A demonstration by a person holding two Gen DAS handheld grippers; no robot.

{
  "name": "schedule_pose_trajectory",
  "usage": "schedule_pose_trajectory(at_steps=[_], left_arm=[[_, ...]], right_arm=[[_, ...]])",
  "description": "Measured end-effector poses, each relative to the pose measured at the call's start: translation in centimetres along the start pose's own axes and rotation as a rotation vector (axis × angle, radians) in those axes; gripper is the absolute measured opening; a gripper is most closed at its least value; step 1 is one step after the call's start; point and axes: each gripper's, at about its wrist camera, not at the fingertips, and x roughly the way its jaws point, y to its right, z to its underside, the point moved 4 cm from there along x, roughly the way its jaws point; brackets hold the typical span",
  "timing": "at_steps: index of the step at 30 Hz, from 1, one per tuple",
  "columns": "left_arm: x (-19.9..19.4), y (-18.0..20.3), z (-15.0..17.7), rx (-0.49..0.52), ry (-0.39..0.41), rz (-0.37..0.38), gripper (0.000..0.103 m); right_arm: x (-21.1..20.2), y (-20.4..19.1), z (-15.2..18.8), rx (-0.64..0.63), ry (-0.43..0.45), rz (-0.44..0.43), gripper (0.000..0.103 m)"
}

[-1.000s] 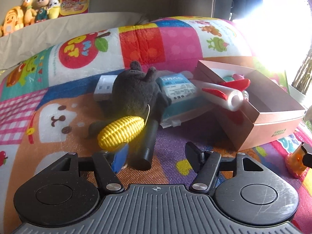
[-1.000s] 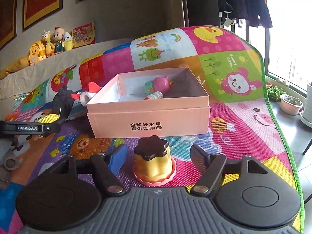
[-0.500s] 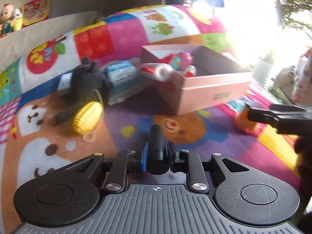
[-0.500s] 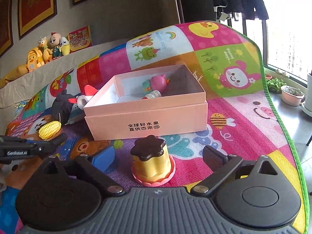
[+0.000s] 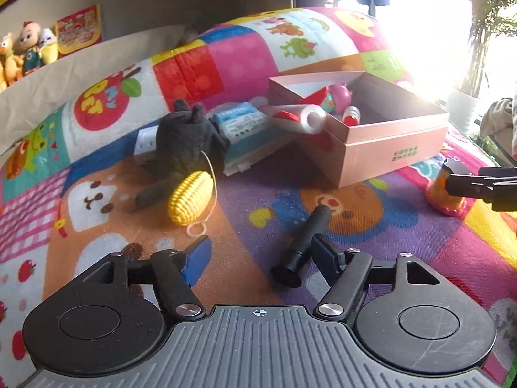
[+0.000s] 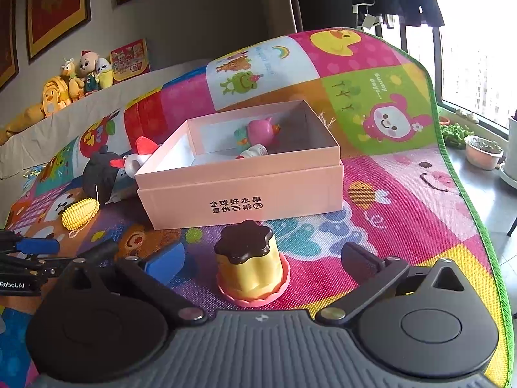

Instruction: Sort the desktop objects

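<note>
Nearest in the left wrist view, the left gripper (image 5: 260, 252) has its jaws opening, about half apart. A black stick (image 5: 303, 242) lies on the play mat (image 5: 371, 236) between them, against the inner face of the right-side finger and clear of the blue-padded one, so neither pad presses it. At 11 o'clock from the stick sits a yellow toy corn (image 5: 190, 202) with a loop of string, and just behind it a dark plush toy (image 5: 187, 142) (lying on its face, it seems). Beyond the plush at 1 o'clock are a blue-and-white packet (image 5: 239, 123) and a white bottle with red fins (image 5: 300, 116) leaning against the pink box (image 5: 387, 148).

In the right wrist view, the right gripper (image 6: 263, 258) is spread to its widest and opening, with a pudding toy (image 6: 250, 265) standing upright between the fingers, touched by neither. At 12 o'clock behind it is the pink box, holding a pink toy (image 6: 261, 129) and a small white item I cannot identify.
</note>
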Motion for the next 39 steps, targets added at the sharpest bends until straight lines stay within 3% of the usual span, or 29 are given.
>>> schedule_pose_trajectory(at_steps=[4,7,12,19,22,26,29,33,37,39], left_arm=[[0.1,0.2,0.1,-0.040,-0.023,0.083,0.066],[0.9,1.5,0.3,-0.011,-0.037,0.101,0.044],[2.2,3.3,-0.5,0.029,-0.020,0.117,0.024],[3.7,6.7,-2.1,0.104,-0.001,0.232,0.021],[3.6,7.4,-2.3,0.116,0.005,0.256,0.025],[2.1,6.8,-1.9,0.131,0.012,0.233,0.052],[1.2,6.2,-1.2,0.153,-0.004,0.220,0.058],[0.8,5.5,-0.9,0.193,-0.006,0.172,0.074],[1.2,3.8,-2.1,0.187,0.034,0.033,0.074],[1.2,2.9,-2.6,0.144,0.032,0.017,0.074]], right_arm=[[0.1,0.2,0.0,0.012,-0.004,-0.002,0.103],[0.1,0.2,0.0,0.013,-0.008,-0.001,0.103],[0.2,0.3,0.0,0.020,-0.011,-0.001,0.103],[0.3,0.5,0.0,0.032,-0.018,-0.006,0.103],[0.3,0.6,0.0,0.040,-0.018,-0.009,0.103],[0.3,0.8,0.0,0.054,-0.015,-0.014,0.103],[0.4,0.9,0.0,0.065,-0.022,-0.016,0.103],[0.6,1.1,0.0,0.077,-0.037,-0.014,0.103],[0.8,1.3,0.0,0.088,-0.046,-0.011,0.103],[0.8,1.3,0.1,0.093,-0.049,-0.008,0.103]])
